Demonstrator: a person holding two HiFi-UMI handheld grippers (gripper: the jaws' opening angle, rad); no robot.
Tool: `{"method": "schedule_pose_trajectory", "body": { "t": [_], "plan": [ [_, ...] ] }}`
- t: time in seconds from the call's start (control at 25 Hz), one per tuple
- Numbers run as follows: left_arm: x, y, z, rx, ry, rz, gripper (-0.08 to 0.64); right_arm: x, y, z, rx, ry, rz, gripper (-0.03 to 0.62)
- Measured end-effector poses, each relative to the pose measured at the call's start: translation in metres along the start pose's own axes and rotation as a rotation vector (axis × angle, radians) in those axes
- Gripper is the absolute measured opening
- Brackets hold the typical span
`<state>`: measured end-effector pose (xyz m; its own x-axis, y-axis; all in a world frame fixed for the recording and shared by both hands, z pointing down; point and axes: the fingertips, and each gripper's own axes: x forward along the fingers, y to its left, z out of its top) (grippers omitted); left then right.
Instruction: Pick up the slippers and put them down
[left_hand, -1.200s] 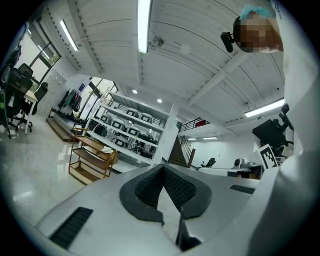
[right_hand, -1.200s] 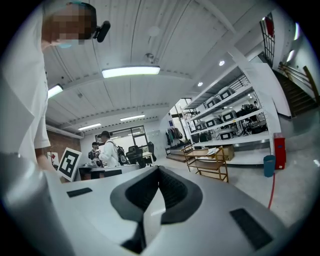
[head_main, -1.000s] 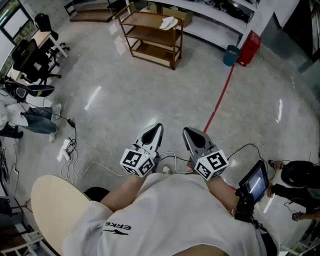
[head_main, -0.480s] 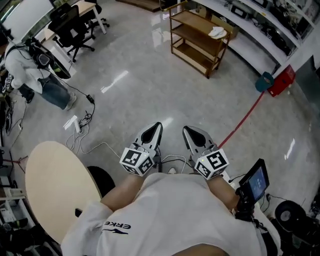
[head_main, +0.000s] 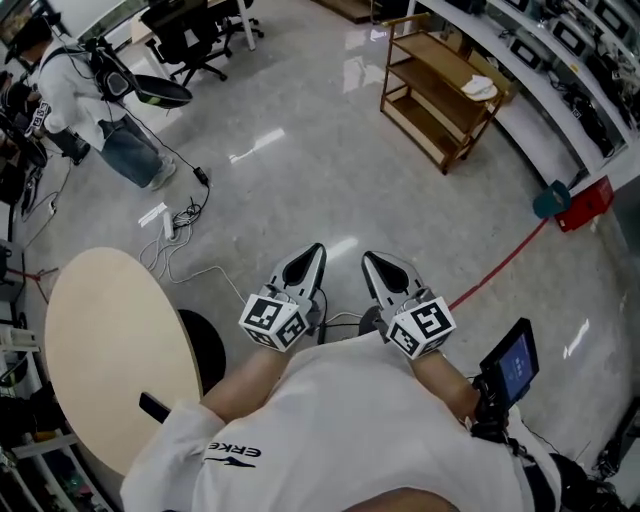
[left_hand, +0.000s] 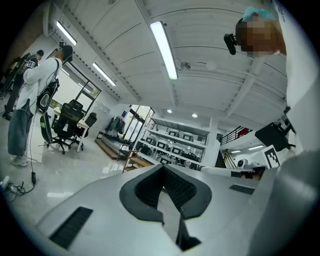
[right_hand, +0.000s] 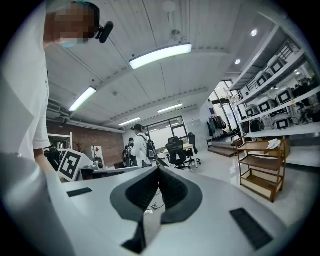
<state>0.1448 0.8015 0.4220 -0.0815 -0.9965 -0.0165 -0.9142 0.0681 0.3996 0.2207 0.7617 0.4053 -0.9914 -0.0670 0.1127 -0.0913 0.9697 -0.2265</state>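
Note:
A pale white thing (head_main: 480, 87), possibly the slippers, lies on the top board of a wooden shelf rack (head_main: 440, 95) far off at the upper right; it also shows as the white thing (right_hand: 274, 144) in the right gripper view. My left gripper (head_main: 317, 252) and right gripper (head_main: 368, 259) are held side by side close to the body, pointing level over the bare floor. Both are shut with nothing between the jaws: the left gripper (left_hand: 162, 168) and the right gripper (right_hand: 159, 169) each show tips that meet. The rack is well out of reach of both.
A round beige table (head_main: 110, 350) stands at the lower left. Cables and a power strip (head_main: 165, 220) lie on the floor beyond it. A person (head_main: 90, 90) and office chairs (head_main: 195, 25) are at the upper left. A red floor line (head_main: 505, 262) runs toward a teal bin (head_main: 550, 198).
The whole view has swung: the shelf rack slid from top centre to upper right, and the round table and the person came further into view. Both grippers stayed shut before the body.

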Motion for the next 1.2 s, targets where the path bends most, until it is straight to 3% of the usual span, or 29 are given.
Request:
{"method": "schedule_pose_trajectory", "body": {
  "t": [0.6,0.88,1.2],
  "plan": [
    [0.047,0.039,0.004,0.001,0.001,0.087,0.003,0.052,-0.051,0.002,0.04,0.02,0.061,0.005],
    [0.13,0.069,0.013,0.001,-0.008,0.141,0.003,0.096,-0.132,0.026,0.036,0.017,0.103,0.005],
    [0.242,0.101,0.034,0.01,0.032,0.142,0.003,0.149,-0.234,0.06,0.078,0.012,0.093,0.005]
  ]
}}
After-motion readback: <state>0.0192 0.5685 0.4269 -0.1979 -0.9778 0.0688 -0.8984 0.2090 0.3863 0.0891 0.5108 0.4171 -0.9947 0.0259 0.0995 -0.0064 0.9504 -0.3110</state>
